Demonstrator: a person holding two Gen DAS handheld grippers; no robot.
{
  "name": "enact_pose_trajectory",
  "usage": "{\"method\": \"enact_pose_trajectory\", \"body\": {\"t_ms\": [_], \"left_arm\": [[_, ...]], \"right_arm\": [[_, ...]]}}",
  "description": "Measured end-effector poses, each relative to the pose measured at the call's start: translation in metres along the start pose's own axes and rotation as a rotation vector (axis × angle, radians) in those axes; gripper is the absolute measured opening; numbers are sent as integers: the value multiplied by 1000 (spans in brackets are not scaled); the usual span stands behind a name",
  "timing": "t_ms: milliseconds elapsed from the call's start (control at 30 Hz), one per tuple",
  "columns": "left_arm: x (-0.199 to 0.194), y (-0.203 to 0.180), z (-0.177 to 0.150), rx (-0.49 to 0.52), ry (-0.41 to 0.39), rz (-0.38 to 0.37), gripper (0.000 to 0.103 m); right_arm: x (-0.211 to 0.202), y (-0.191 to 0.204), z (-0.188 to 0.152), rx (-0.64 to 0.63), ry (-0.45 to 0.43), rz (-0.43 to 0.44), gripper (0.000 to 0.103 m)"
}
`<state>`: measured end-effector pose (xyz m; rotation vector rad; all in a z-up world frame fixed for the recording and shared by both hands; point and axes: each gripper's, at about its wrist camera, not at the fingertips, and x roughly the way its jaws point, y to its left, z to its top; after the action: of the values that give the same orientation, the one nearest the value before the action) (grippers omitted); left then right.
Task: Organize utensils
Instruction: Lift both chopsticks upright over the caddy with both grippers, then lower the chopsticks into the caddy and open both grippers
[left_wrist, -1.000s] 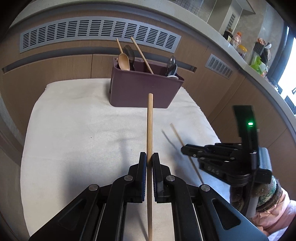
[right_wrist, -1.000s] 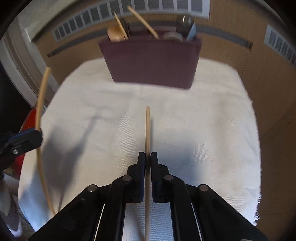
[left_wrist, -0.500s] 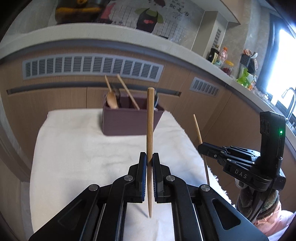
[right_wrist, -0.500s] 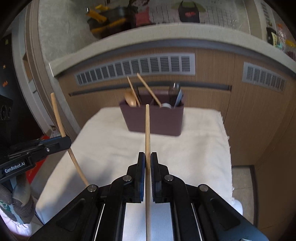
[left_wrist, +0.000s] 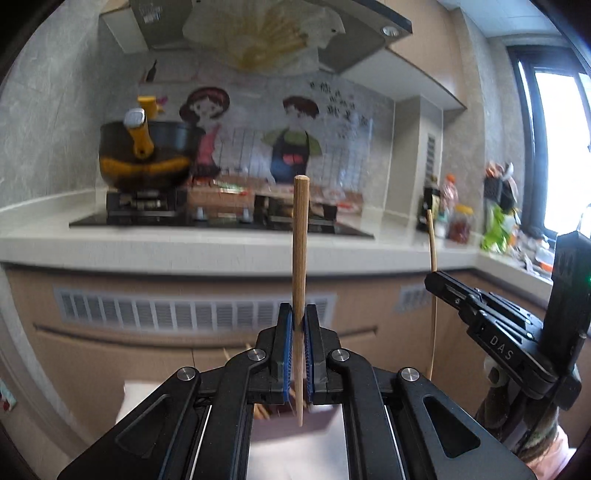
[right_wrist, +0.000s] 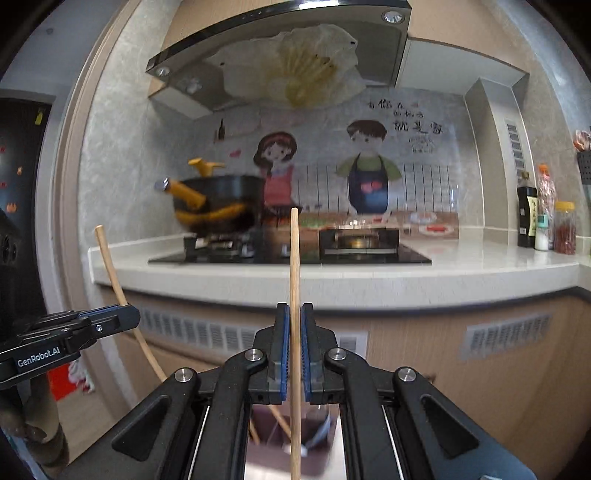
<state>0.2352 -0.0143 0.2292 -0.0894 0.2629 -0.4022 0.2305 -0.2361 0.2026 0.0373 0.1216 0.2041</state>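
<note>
A wooden chopstick (left_wrist: 300, 258) stands nearly upright, pinched between the closed blue pads of the left gripper (left_wrist: 299, 332); its top end shows against the stove (left_wrist: 221, 218) behind. A second, paler chopstick (right_wrist: 294, 295) is clamped the same way in the right gripper (right_wrist: 294, 328), also upright. Below each gripper, a dark purple utensil holder (right_wrist: 269, 424) shows through the gap, blurred, with wooden sticks in it. Beyond lies the kitchen counter (right_wrist: 369, 277) carrying a black pot with yellow handles (right_wrist: 218, 210).
</note>
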Motion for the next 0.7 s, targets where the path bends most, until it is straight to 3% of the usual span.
{"method": "enact_pose_trajectory", "body": {"t_ms": [267,700], "left_arm": [[73,24,7,-11,31,17,6],[163,58,-56,-69,188,4,6]], "right_arm": [[70,-3,-12,0,14,-1,6],[154,-12,-89,15,168,-3,6]]}}
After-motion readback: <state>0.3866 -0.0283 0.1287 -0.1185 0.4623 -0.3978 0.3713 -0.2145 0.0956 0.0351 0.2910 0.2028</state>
